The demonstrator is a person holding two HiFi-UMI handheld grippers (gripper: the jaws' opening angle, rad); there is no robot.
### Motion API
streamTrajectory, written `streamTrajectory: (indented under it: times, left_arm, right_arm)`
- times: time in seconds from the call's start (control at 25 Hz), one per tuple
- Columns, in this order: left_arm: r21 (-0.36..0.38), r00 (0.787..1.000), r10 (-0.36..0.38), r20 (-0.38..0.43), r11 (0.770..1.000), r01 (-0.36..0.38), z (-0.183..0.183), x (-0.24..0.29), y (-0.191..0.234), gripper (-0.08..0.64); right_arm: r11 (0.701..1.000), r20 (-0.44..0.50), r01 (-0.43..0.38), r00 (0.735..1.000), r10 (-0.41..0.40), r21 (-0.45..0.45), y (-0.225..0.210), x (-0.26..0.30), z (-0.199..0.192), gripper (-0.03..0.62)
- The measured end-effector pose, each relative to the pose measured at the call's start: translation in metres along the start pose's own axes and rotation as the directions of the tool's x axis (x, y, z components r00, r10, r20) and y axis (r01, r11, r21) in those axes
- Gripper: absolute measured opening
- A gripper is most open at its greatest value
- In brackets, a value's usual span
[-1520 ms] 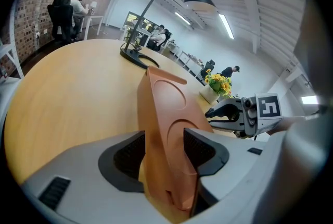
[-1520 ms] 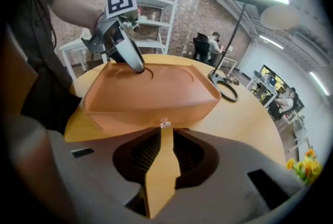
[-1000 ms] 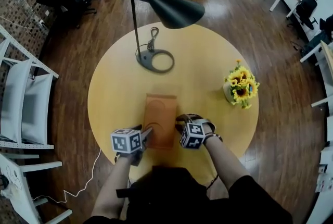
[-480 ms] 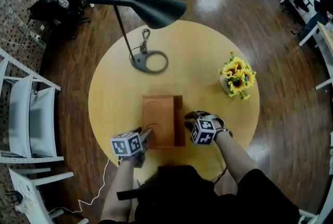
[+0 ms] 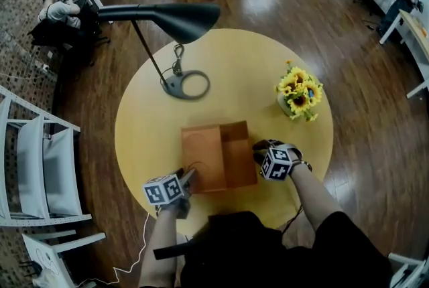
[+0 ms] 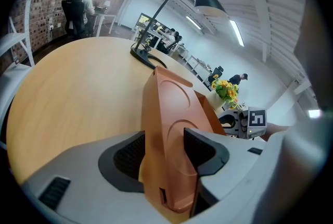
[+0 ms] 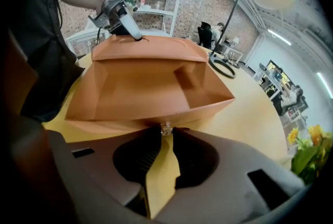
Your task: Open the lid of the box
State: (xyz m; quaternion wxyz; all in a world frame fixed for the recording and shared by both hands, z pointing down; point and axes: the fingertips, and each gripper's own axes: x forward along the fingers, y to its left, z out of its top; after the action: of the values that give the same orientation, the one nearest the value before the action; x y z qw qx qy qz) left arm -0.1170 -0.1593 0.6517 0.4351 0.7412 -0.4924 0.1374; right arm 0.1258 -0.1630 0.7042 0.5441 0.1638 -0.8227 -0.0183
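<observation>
An orange box (image 5: pixel 203 158) lies on the round yellow table (image 5: pixel 144 126), with its lid (image 5: pixel 238 153) swung open to the right and standing at an angle. My left gripper (image 5: pixel 190 177) is shut on the box's near end; its pads (image 6: pixel 130 152) press both sides of the box (image 6: pixel 174 113). My right gripper (image 5: pixel 257 146) is at the lid's free edge. In the right gripper view its jaw tips (image 7: pixel 166 133) pinch a small clear knob (image 7: pixel 166 127) on the lid's rim, and the lid's hollow inside (image 7: pixel 151 87) faces the camera.
A black desk lamp (image 5: pixel 179 84) stands at the table's far side, its shade (image 5: pixel 171 15) overhanging. A vase of sunflowers (image 5: pixel 296 94) sits at the right. White chairs (image 5: pixel 40 159) stand left of the table. A person sits at a desk far left (image 5: pixel 57 12).
The lid has swung from closed to open toward the right, carried by my right gripper moving right. My left gripper has stayed on the box's near end.
</observation>
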Motion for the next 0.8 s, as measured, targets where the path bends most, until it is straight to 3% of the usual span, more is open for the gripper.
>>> streamTrajectory:
  times: [0.64,0.8]
  left_arm:
    - [-0.017,1.0,-0.005,0.025,1.0,0.005,0.008,-0.001,-0.002,0.224]
    - [0.028,0.999,0.001,0.05,1.0,-0.002,0.007,0.001,-0.001,0.23]
  right_arm:
    - [0.996,-0.041,0.043,0.998,-0.04,0.08,-0.005,0.0,-0.016,0.078]
    - [0.993,-0.113,0.075,0.991,-0.065,0.093,-0.004,0.001,-0.039,0.08]
